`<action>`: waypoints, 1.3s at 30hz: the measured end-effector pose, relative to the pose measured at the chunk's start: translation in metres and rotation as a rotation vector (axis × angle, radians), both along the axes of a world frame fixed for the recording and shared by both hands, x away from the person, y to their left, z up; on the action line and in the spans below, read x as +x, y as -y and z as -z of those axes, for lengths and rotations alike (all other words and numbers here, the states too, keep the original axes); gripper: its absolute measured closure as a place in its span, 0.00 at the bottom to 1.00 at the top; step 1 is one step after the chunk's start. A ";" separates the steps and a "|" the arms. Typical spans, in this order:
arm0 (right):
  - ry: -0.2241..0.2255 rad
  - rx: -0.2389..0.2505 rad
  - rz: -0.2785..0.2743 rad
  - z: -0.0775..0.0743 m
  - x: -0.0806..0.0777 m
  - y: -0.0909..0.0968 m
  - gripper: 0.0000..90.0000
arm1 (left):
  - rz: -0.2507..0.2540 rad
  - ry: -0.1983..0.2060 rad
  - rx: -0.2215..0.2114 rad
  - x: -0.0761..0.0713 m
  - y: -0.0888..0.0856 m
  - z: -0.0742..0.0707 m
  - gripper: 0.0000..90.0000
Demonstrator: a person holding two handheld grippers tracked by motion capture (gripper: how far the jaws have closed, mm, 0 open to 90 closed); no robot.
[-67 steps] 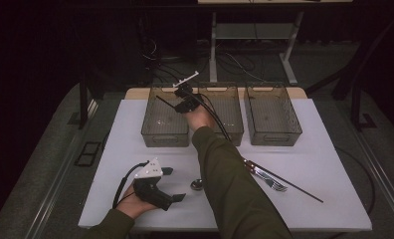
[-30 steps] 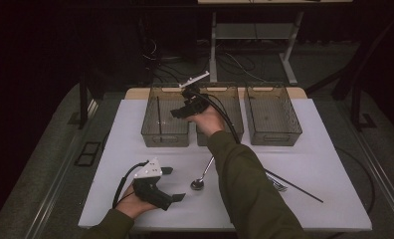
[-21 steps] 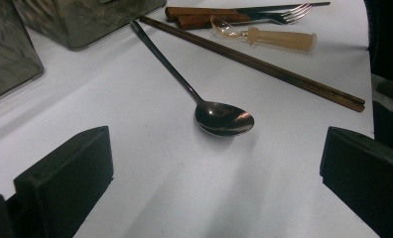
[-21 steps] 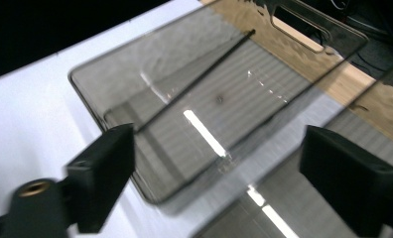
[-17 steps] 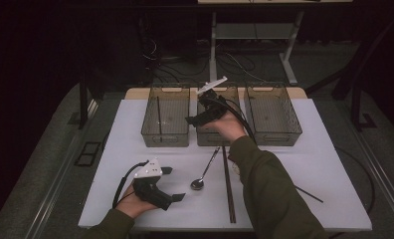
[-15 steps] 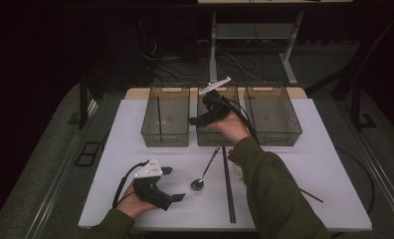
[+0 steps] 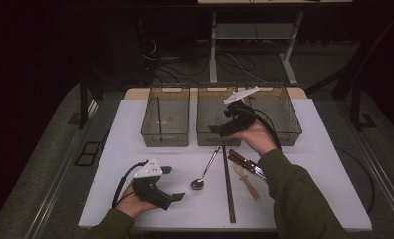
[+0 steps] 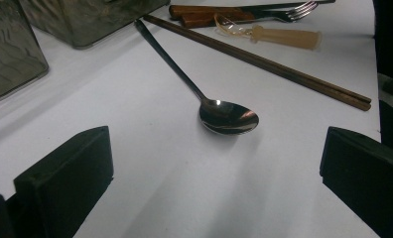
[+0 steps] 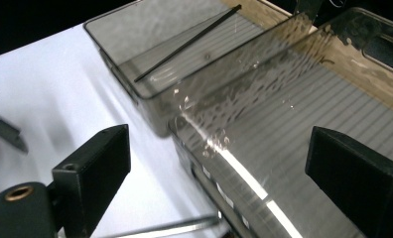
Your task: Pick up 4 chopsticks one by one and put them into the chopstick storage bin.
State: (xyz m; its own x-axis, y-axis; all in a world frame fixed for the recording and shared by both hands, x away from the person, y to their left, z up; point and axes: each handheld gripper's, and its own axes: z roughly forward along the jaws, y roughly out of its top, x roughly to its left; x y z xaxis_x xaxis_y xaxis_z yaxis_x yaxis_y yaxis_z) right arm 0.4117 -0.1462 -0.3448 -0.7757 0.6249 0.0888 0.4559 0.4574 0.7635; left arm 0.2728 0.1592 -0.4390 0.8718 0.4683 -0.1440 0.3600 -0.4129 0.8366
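The spoon [image 7: 203,172], chopstick [image 7: 228,184] and fork [image 7: 246,164] lie before the bins; the left gripper [image 7: 171,184] rests empty, jaws apart. The right gripper [image 7: 219,128], jaws just opened and empty, has shifted from the left bin [image 7: 165,135] to the middle bin [image 7: 211,138].

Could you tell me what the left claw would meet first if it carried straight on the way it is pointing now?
Most likely the spoon: its bowl lies on the table between the open left claw jaws, nearest ahead. Beyond it lie the chopsticks.
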 end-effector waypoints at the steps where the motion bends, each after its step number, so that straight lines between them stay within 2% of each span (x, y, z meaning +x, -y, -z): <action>1: -0.001 0.004 0.002 0.001 -0.002 0.004 0.11 | -0.005 -0.001 -0.002 0.000 0.000 0.000 0.00; 16: 0.011 0.037 0.016 0.018 -0.037 0.066 0.11 | -0.012 -0.007 -0.011 0.002 -0.002 0.002 0.00; 26: -0.005 0.041 0.035 0.030 -0.059 0.103 0.12 | -0.017 -0.008 -0.001 0.002 -0.001 0.002 0.00; 39: -0.050 0.025 0.058 0.048 -0.088 0.137 0.12 | -0.010 0.000 0.005 0.000 -0.002 0.000 0.00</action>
State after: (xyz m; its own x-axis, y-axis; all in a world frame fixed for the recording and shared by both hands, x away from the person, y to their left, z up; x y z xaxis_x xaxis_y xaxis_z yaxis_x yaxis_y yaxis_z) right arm 0.3240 -0.2832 -0.3923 -0.7322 0.6661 0.1422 0.5188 0.4102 0.7501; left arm 0.2728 0.1608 -0.4393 0.8668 0.4781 -0.1415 0.3643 -0.4136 0.8344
